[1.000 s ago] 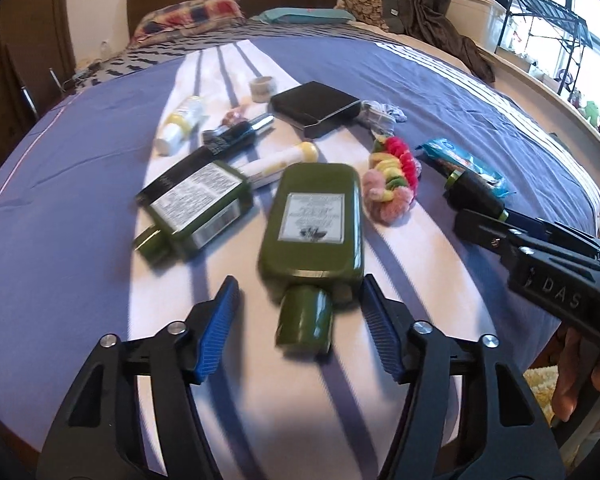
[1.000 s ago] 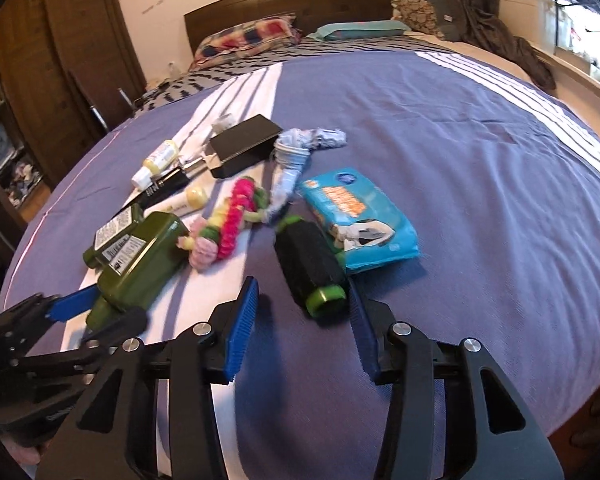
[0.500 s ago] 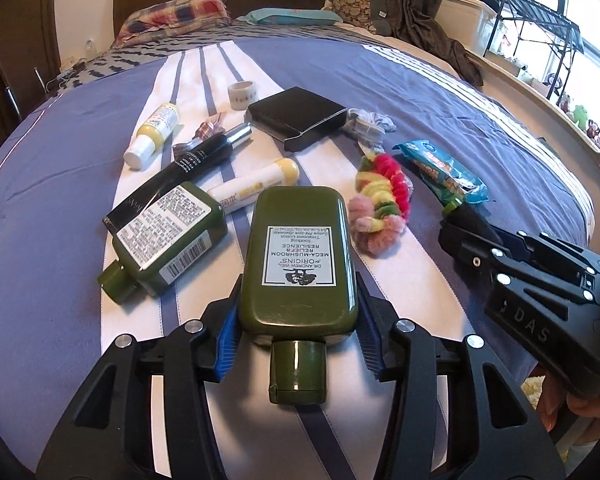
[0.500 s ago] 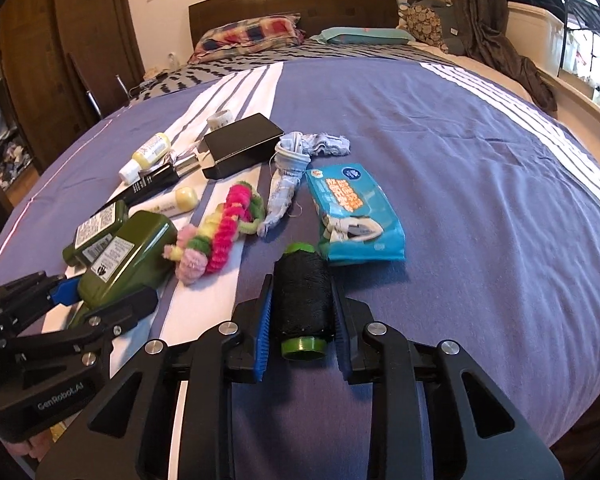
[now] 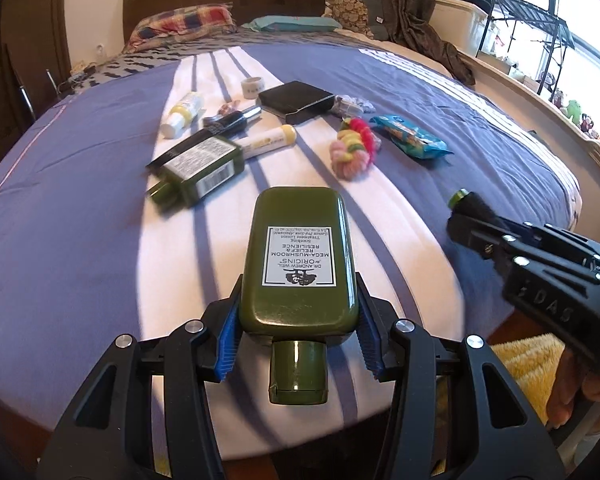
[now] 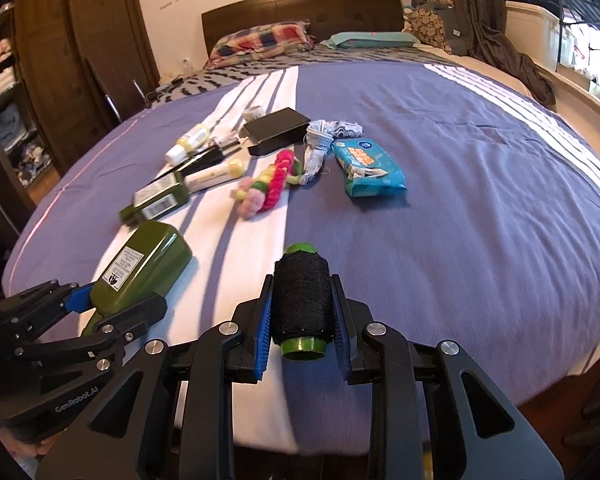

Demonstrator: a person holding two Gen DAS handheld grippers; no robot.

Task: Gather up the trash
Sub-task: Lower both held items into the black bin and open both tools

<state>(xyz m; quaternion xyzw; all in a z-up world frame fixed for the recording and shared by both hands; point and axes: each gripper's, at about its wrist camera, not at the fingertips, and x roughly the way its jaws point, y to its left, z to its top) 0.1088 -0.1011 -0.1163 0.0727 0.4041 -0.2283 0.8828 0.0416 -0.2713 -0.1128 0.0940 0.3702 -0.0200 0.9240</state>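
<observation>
My left gripper (image 5: 298, 312) is shut on a large dark green lotion bottle (image 5: 298, 264), cap toward the camera, held above the bed's near edge; the bottle also shows in the right wrist view (image 6: 140, 268). My right gripper (image 6: 300, 312) is shut on a spool of black thread with green ends (image 6: 302, 300), lifted off the bed; the spool's tip shows in the left wrist view (image 5: 466, 202). A second green bottle (image 5: 200, 170), a yellow-capped tube (image 5: 266, 142), a small white bottle (image 5: 180, 114), a black box (image 5: 296, 102) and a blue wipes pack (image 5: 410, 138) lie on the bed.
A pink-and-yellow scrunchie bundle (image 5: 354, 148), a black tube (image 5: 232, 122), a small roll (image 5: 252, 88) and a bunched cloth (image 6: 326, 136) lie on the purple striped bedspread (image 6: 460, 200). Pillows and headboard (image 6: 300, 12) are at the far end. A yellow rug (image 5: 524, 364) lies below the bed's edge.
Both grippers closed on their objects, the left on the green bottle and the right on the thread spool, then lifted them and pulled back toward the near edge of the bed.
</observation>
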